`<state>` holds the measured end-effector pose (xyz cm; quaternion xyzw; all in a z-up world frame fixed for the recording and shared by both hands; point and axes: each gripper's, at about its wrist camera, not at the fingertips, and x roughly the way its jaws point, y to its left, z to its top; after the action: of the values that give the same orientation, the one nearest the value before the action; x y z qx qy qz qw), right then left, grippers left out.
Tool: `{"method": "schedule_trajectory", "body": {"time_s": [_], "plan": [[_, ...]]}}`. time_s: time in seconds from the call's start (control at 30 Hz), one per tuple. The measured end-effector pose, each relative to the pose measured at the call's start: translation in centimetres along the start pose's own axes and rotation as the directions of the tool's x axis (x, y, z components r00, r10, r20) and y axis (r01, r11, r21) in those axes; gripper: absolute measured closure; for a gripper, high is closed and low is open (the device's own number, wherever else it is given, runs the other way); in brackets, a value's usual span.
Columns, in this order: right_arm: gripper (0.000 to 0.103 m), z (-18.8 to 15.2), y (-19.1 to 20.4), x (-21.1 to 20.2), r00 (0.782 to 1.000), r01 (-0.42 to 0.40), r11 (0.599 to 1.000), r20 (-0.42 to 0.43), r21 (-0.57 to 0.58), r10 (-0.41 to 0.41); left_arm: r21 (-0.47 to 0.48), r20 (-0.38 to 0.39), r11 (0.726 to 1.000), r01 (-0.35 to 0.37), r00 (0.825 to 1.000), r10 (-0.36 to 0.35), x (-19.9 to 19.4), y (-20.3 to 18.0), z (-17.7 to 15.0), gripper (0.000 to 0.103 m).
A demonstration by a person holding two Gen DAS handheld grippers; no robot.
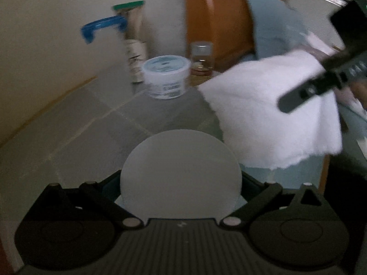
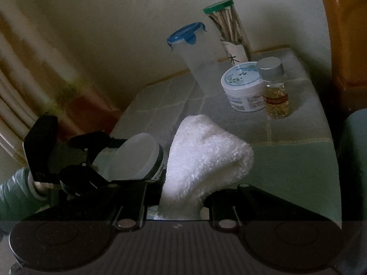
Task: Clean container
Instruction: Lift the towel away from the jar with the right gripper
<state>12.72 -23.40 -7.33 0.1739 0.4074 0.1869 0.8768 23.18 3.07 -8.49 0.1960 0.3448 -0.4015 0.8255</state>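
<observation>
My left gripper [image 1: 181,180] is shut on a small round container [image 1: 181,174], whose pale flat face fills the gap between its jaws. The right wrist view shows that container [image 2: 135,153] at the lower left, tilted, with a dark label band around its side, in the left gripper [image 2: 142,160]. A folded white cloth [image 2: 206,158] is pinched in my right gripper [image 2: 181,197], which is shut on it, and it hangs just to the right of the container. From the left wrist, the cloth [image 1: 273,114] drapes under the right gripper [image 1: 298,96] at the upper right.
On the tiled counter [image 2: 298,119] by the wall stand a tall clear canister with a blue lid [image 2: 195,57], a green-capped tube of sticks [image 2: 227,27], a white tub [image 2: 243,87] and a small amber bottle [image 2: 274,87]. An orange object [image 1: 213,23] rises behind.
</observation>
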Motion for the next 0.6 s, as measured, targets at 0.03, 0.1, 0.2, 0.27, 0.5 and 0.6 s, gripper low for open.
{"method": "schedule_trajectory", "body": {"time_s": [0.03, 0.1, 0.2, 0.27, 0.5, 0.6], "plan": [[0.083, 0.1, 0.2, 0.1, 1.0, 0.005, 1.0, -0.006, -0.004, -0.005, 0.02, 0.003, 0.999, 0.024, 1.0, -0.024, 0.0, 0.3, 0.0, 0.004], [0.083, 0.2, 0.6, 0.4, 1.0, 0.014, 1.0, -0.017, -0.01, -0.014, 0.061, 0.006, 0.996, 0.072, 0.997, -0.073, 0.1, 0.9, -0.1, 0.004], [0.083, 0.4, 1.1, 0.8, 0.999, 0.03, 0.999, -0.031, -0.022, -0.031, 0.117, 0.007, 0.984, 0.135, 0.991, -0.137, 0.1, 1.6, 0.0, 0.004], [0.083, 0.5, 1.4, 1.0, 0.999, 0.038, 0.999, -0.038, -0.028, -0.039, 0.152, 0.004, 0.974, 0.168, 0.985, -0.171, 0.1, 1.8, -0.1, 0.004], [0.083, 1.0, 2.5, 1.6, 0.996, 0.063, 0.997, -0.054, -0.047, -0.066, 0.245, 0.018, 0.928, 0.279, 0.956, -0.292, 0.8, 3.2, -0.1, 0.004], [0.083, 1.1, 2.9, 1.7, 0.995, 0.072, 0.996, -0.061, -0.06, -0.076, 0.262, 0.019, 0.918, 0.297, 0.95, -0.313, 1.0, 3.4, 0.1, 0.004]]}}
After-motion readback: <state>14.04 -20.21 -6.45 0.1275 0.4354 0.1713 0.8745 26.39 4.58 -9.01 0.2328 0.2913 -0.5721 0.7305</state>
